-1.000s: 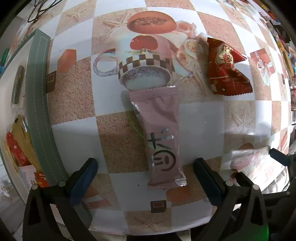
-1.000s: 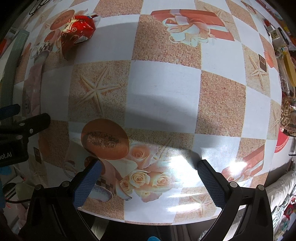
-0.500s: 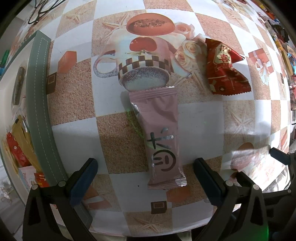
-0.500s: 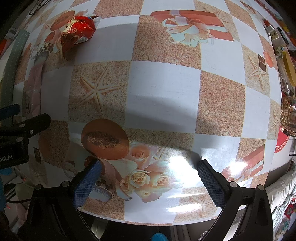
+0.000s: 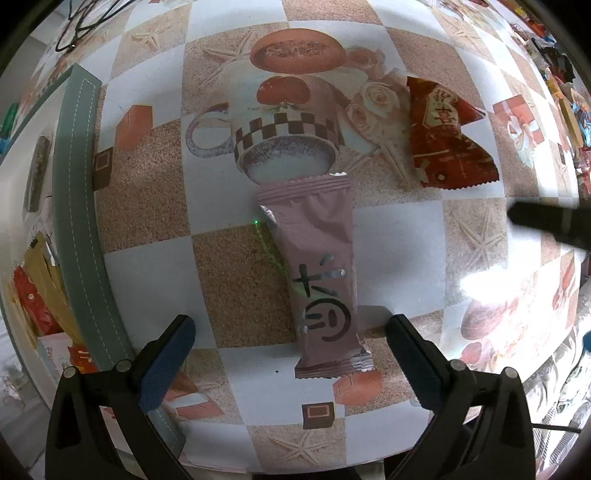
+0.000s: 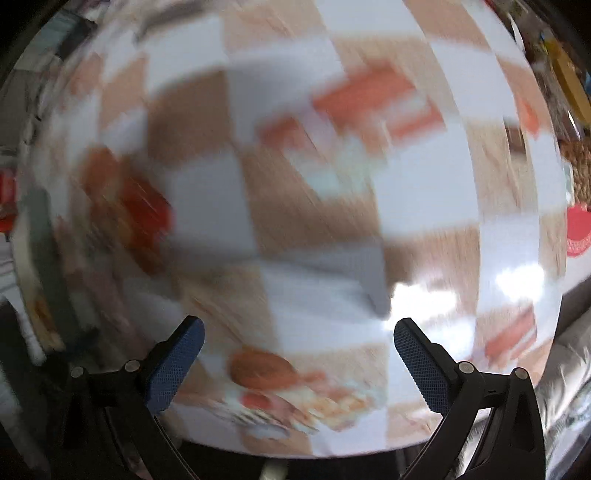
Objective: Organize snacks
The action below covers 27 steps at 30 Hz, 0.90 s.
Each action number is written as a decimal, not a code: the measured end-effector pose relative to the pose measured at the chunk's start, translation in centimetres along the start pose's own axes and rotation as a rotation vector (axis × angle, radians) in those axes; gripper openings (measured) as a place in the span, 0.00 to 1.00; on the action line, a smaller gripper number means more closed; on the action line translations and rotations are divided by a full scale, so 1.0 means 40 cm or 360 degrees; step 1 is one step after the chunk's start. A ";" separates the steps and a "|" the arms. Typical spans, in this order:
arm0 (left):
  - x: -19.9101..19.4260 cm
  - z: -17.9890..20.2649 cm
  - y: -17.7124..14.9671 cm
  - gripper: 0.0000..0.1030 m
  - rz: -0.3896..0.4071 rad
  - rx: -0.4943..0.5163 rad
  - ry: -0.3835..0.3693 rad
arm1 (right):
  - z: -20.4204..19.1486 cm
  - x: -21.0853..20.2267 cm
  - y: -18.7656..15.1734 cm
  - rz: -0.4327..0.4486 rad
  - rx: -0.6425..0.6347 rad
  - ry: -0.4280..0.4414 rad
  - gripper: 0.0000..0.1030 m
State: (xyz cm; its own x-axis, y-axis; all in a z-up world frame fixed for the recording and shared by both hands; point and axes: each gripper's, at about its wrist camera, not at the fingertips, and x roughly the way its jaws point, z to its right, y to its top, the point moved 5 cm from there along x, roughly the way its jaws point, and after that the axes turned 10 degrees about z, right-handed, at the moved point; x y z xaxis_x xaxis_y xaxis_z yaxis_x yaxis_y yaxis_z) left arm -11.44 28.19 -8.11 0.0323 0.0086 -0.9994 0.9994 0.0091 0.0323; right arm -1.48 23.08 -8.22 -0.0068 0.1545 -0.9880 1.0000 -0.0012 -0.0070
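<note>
Moved: right gripper point(image 6: 295, 354) has swung, its view blurred.
Pink packet point(image 5: 317, 266): lies between the left gripper point(image 5: 290, 345) fingers, untouched.
Fingers: both pairs apart.

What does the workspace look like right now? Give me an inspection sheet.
Surface: table under a checked cloth printed with cups, roses and starfish.
Job's things: pink snack packet flat, lengthwise ahead of the left gripper; red snack packet flat, further off to the right.
Clutter: loose wrappers beyond the grey-green strip, left.
Grippers: left jaws open, empty; right gripper jaws open, empty, view motion-blurred.
Cables: black cable at far left corner.
Surroundings: more packets along the right edge.
</note>
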 end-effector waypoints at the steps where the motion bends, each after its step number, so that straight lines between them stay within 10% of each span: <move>1: 0.001 0.001 0.001 1.00 -0.0002 0.0000 0.0000 | -0.019 -0.006 0.019 0.0022 -0.0002 0.0024 1.00; 7: -0.001 0.009 0.006 1.00 -0.0014 -0.0002 0.0000 | -0.126 0.008 0.093 0.0038 -0.0087 0.0060 1.00; 9: -0.001 0.010 0.007 1.00 -0.0011 -0.0002 0.0000 | -0.156 0.029 0.101 -0.0009 -0.0121 0.0068 0.70; 14: 0.001 0.014 0.010 1.00 0.0002 0.0000 -0.0001 | -0.193 0.026 0.117 -0.0003 -0.0213 0.0026 0.34; 27: 0.008 0.018 0.019 1.00 -0.0018 0.0003 -0.0003 | -0.034 0.002 -0.028 -0.0086 -0.0148 -0.0036 0.34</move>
State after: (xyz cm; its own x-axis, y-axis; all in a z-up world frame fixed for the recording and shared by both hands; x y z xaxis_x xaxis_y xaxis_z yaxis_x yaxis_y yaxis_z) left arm -10.66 27.48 -8.41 0.0211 0.0068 -0.9998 0.9998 0.0073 0.0211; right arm -2.58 24.43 -8.08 -0.0598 0.1294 -0.9898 0.9941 0.0982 -0.0472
